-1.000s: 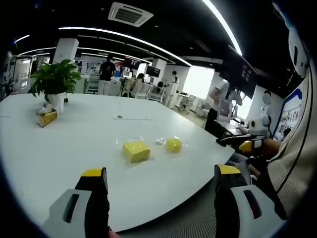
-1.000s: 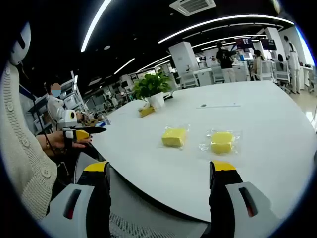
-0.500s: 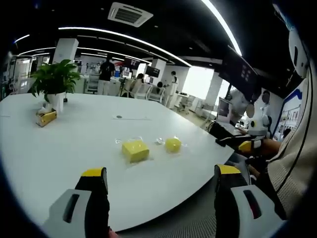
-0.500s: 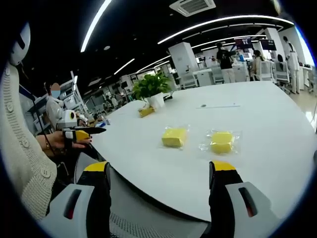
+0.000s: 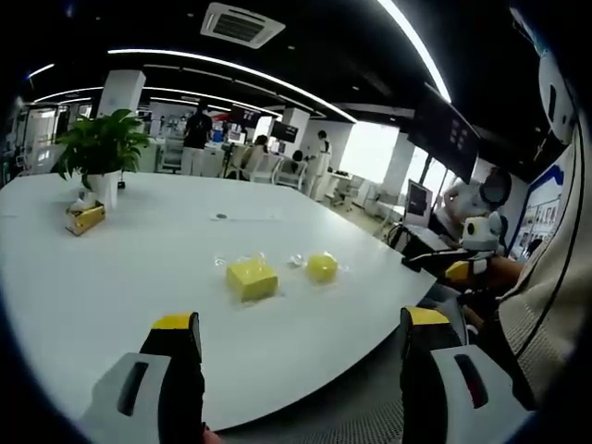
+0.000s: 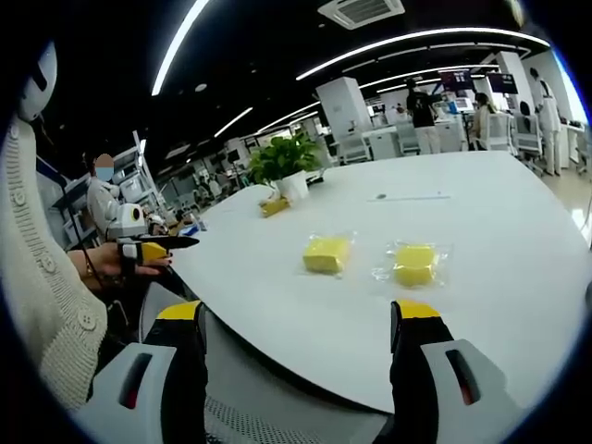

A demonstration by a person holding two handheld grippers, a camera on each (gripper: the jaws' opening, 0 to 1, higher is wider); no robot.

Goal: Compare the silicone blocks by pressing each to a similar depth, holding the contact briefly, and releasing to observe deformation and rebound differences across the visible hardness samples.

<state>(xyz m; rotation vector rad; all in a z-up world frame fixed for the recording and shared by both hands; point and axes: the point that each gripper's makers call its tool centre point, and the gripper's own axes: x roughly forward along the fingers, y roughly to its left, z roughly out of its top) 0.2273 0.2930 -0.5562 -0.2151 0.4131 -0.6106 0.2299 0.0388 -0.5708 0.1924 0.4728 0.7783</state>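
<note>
1. Left gripper view: the left tool (image 5: 293, 338) hangs off the near edge of the white tabletop (image 5: 111, 268), its two yellow-tipped jaws spread wide with nothing between them.
2. Two yellow blocks lie on the tabletop in clear wrappers, well beyond the jaws: a square block (image 5: 252, 278) and, just to its right, a rounder block (image 5: 322, 267). They sit near each other but apart.
3. Far left stand one potted plant (image 5: 100, 153) and one small yellow box (image 5: 83, 217) beside it. The right tool (image 5: 453, 266) shows at the right, off the tabletop edge, held by a hand.
4. Against the earlier picture the blocks sit a touch higher in this view, which is the camera shifting; the jaws are as wide as before.
5. Bare tabletop surrounds both blocks on every side.
6. Right gripper view: the right tool (image 6: 301, 328) is also wide open and holds nothing, short of the near edge.
7. The two blocks (image 6: 326, 254) (image 6: 414, 264) lie side by side ahead; the plant (image 6: 285, 162) is far beyond. The left tool (image 6: 153, 248) sits left, off the edge. Nothing here has changed.
</note>
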